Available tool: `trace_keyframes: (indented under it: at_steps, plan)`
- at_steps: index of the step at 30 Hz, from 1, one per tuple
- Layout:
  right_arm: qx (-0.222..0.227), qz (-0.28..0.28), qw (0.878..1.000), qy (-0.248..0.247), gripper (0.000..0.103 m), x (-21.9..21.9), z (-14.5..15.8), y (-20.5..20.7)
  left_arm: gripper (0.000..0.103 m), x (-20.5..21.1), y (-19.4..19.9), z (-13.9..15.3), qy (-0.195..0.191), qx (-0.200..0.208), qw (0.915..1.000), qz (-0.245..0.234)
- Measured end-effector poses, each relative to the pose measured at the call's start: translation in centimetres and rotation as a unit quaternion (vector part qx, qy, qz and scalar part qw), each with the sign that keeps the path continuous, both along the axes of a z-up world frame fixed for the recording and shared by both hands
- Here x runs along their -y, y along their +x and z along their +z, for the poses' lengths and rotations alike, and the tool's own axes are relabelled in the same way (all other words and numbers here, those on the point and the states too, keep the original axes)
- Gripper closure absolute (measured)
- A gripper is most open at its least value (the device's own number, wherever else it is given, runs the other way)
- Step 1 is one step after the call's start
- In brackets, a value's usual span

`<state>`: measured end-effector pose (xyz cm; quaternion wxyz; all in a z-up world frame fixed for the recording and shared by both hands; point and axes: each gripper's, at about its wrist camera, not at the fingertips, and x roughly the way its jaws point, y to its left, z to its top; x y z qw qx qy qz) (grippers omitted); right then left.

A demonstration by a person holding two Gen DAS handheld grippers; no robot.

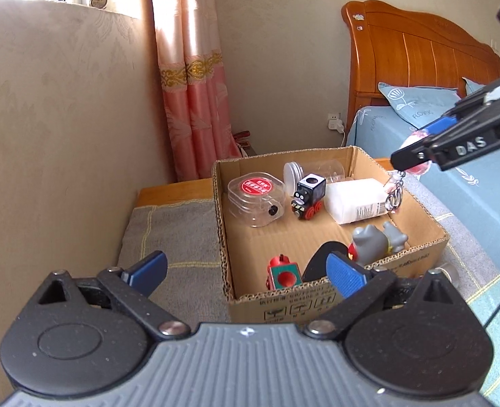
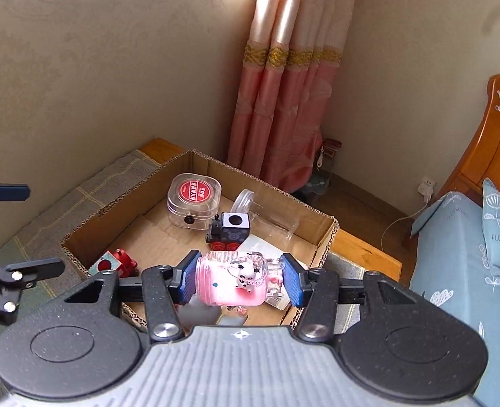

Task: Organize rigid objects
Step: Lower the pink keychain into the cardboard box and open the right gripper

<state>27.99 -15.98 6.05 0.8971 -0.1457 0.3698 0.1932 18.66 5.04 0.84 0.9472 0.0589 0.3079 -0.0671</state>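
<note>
An open cardboard box sits on a grey blanket. Inside lie a clear case with a red label, a black toy train, a white bottle, a clear jar, a grey figurine and a red toy block. My right gripper is shut on a pink keychain charm, held above the box's right side; its key ring dangles. My left gripper is open and empty at the box's near left corner.
A wall stands to the left. A pink curtain hangs behind the box. A bed with a wooden headboard and blue bedding lies to the right. A small silver object rests on the blanket by the box.
</note>
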Motion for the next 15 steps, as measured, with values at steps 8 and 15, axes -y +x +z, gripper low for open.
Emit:
trace_keyframes:
  at_steps: [8,15]
  plan:
    - [0.010,-0.036,0.999,0.025,0.000,0.7,0.3,-0.4,0.001,-0.7,-0.9,-0.3,-0.010,-0.002,0.9999,0.004]
    - [0.006,-0.043,0.999,0.024,0.000,1.0,0.3,-2.3,0.001,-0.3,-1.6,-0.4,-0.006,-0.007,1.0000,-0.001]
